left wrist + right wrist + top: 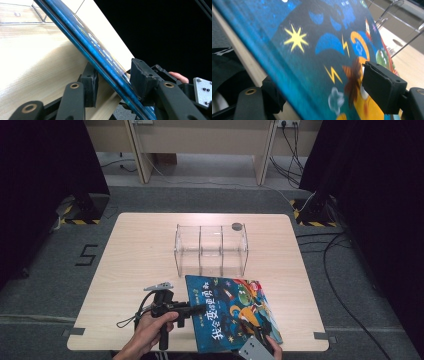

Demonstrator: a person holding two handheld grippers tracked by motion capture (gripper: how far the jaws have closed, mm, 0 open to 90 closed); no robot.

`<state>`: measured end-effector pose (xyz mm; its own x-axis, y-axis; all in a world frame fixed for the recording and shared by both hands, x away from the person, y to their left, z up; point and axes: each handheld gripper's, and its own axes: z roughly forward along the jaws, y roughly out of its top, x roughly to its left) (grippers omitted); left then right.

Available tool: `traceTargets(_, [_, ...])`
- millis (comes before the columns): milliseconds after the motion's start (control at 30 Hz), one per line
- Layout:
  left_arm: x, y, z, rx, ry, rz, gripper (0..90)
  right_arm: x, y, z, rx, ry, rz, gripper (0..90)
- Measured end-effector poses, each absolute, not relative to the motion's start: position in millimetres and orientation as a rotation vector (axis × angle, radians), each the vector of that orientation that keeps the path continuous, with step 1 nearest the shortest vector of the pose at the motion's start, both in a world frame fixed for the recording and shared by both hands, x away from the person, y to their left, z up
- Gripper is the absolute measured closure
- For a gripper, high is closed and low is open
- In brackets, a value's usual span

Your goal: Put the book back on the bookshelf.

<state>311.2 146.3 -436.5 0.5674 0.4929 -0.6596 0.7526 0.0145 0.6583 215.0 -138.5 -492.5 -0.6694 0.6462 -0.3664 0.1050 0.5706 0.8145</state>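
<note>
My left gripper [113, 82] has the book [100, 53] edge-on between its fingers [140, 77]. The outer finger lies against the cover, the inner one sits just off the underside, so I cannot tell whether this is a firm grip. In the high view that gripper [192, 309] meets the book's [230, 312] left edge from the side, with my left hand [150, 332] behind it.

My right gripper [317, 92] straddles the near edge of the book [312, 57]: one finger [383, 86] hovers above the cover, the other sits beneath it by the table edge. They stand apart and do not press. In the high view it [257, 340] comes in at the book's near right corner.

The book lies tilted on the near half of the table [140, 255], its left side raised, just in front of a clear three-bay rack [211, 250]. A small dark disc [236, 226] rests by the rack's far right corner.
</note>
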Motion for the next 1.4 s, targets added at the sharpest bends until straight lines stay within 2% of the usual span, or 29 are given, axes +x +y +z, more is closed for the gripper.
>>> traceTargets(67, [311, 146, -437, 1.64, 1.06, -0.275, 57.7, 214, -137, -492, 0.566, 2.12, 1.041, 33.4])
traceTargets(133, [312, 146, -438, 1.644, 1.06, -0.269, 57.8, 214, -136, -492, 0.555, 2.113, 1.035, 33.8])
traceTargets(167, [312, 145, -438, 1.648, 1.064, -0.265, 57.6, 213, -134, -493, 0.538, 2.101, 1.016, 38.0])
traceTargets(300, [313, 146, -441, 1.652, 1.068, -0.262, 57.9, 210, -132, -494, 0.485, 2.086, 0.996, 42.5])
traceTargets(367, [314, 146, -441, 1.664, 1.057, -0.256, 57.5, 205, -126, -494, 0.402, 2.045, 0.913, 50.8])
traceTargets(467, [314, 147, -441, 1.664, 1.046, -0.25, 55.8, 201, -124, -494, 0.394, 2.024, 0.9, 55.9])
traceTargets(567, [314, 148, -440, 1.66, 1.031, -0.262, 53.6, 198, -124, -493, 0.384, 2.005, 0.876, 59.5])
traceTargets(700, [315, 148, -438, 1.661, 1.0, -0.292, 44.5, 196, -129, -485, 0.464, 1.947, 0.941, 64.4])
traceTargets(767, [315, 148, -438, 1.65, 0.992, -0.321, 42.6, 196, -131, -483, 0.48, 1.933, 0.957, 65.3])
traceTargets(867, [314, 151, -438, 1.641, 0.974, -0.374, 34.5, 199, -141, -474, 0.557, 1.889, 1.044, 67.4])
traceTargets(1000, [312, 158, -435, 1.591, 0.946, -0.407, 32.4, 200, -145, -470, 0.588, 1.88, 1.082, 67.2])
traceTargets(1300, [304, 182, -426, 1.435, 0.868, -0.325, 32.8, 208, -156, -459, 0.678, 1.85, 1.196, 67.0])
traceTargets(1400, [303, 183, -430, 1.454, 0.858, -0.288, 33.3, 210, -163, -454, 0.718, 1.831, 1.242, 67.1])
